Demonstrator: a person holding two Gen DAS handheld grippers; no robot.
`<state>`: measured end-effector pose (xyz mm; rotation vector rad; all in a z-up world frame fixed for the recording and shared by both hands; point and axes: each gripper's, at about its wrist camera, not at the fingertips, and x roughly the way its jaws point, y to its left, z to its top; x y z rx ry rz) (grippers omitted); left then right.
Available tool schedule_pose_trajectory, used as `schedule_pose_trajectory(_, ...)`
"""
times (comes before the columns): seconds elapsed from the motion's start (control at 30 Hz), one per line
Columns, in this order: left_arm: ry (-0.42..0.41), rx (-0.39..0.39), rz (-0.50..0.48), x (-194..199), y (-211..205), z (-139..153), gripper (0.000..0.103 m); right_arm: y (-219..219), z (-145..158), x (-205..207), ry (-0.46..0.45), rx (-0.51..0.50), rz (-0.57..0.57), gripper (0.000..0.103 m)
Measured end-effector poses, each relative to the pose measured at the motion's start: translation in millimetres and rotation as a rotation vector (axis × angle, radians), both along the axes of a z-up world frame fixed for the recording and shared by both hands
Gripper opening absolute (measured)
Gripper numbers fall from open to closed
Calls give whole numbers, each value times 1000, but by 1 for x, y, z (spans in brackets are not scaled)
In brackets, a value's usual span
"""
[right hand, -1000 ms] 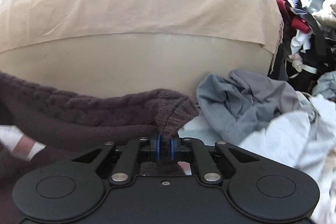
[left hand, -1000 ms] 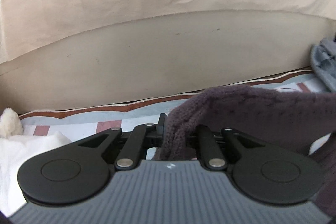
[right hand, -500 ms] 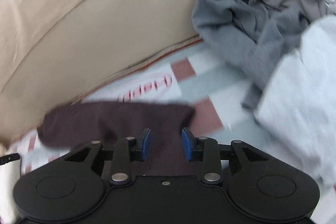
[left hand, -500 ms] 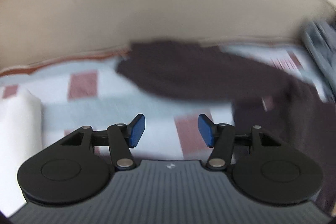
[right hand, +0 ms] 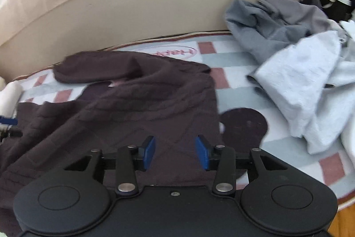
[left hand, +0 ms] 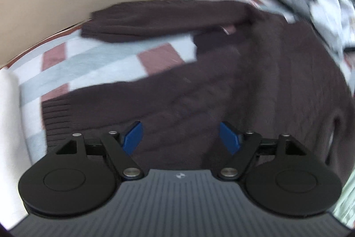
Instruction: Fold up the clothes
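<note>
A dark brown cable-knit sweater (left hand: 255, 81) lies spread on the checked bed cover (left hand: 99, 59), one sleeve (left hand: 155, 21) stretched to the left along the far edge. My left gripper (left hand: 180, 137) hovers open over the sweater's body near its ribbed hem (left hand: 55, 117), with nothing between its blue pads. In the right wrist view the same sweater (right hand: 124, 108) lies rumpled with its sleeve (right hand: 95, 69) folded across the top. My right gripper (right hand: 175, 153) is open above the sweater's right edge, holding nothing.
A beige headboard (right hand: 133, 14) with a draped cloth rises behind the bed. A heap of grey and pale blue clothes (right hand: 299, 63) lies to the right. A white folded item (left hand: 8, 126) sits at the left. The bed's near right edge (right hand: 341, 203) shows wooden floor beyond.
Both grippers held the sweater up by its edge a second ago. They have since opened and let it drop onto the bed, then drawn back over its body.
</note>
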<state>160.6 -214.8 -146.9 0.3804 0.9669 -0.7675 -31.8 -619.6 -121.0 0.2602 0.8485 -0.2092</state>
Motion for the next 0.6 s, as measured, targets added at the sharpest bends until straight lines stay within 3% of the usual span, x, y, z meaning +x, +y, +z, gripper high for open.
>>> schedule_pose_trajectory(0.07, -18, 46, -53, -11, -14, -6, 77, -6, 2, -12, 5, -4, -59, 46)
schedule_pose_trajectory(0.1, -34, 105, -67, -12, -25, -12, 78, -8, 2, -19, 11, -13, -89, 46)
schedule_pose_trajectory(0.17, -96, 191, -48, -12, -43, -21, 77, -9, -1, -32, 31, -36, -131, 46)
schedule_pose_trajectory(0.23, -91, 214, -9, -4, -52, -28, 74, -10, -5, -39, 43, -16, -145, 46)
schedule_pose_trajectory(0.27, -89, 222, 10, -1, -57, -30, 60, -11, -7, -42, 44, 1, -153, 46)
schedule_pose_trajectory(0.3, -94, 218, 29, 0, -58, -29, 25, -12, -8, -45, 44, 17, -164, 46)
schedule_pose_trajectory(0.33, -113, 217, 52, 0, -59, -26, 6, -13, -9, -47, 42, 34, -178, 46)
schedule_pose_trajectory(0.6, -262, 130, 299, 14, -25, 23, 8, -13, -19, -60, 18, 155, -226, 46)
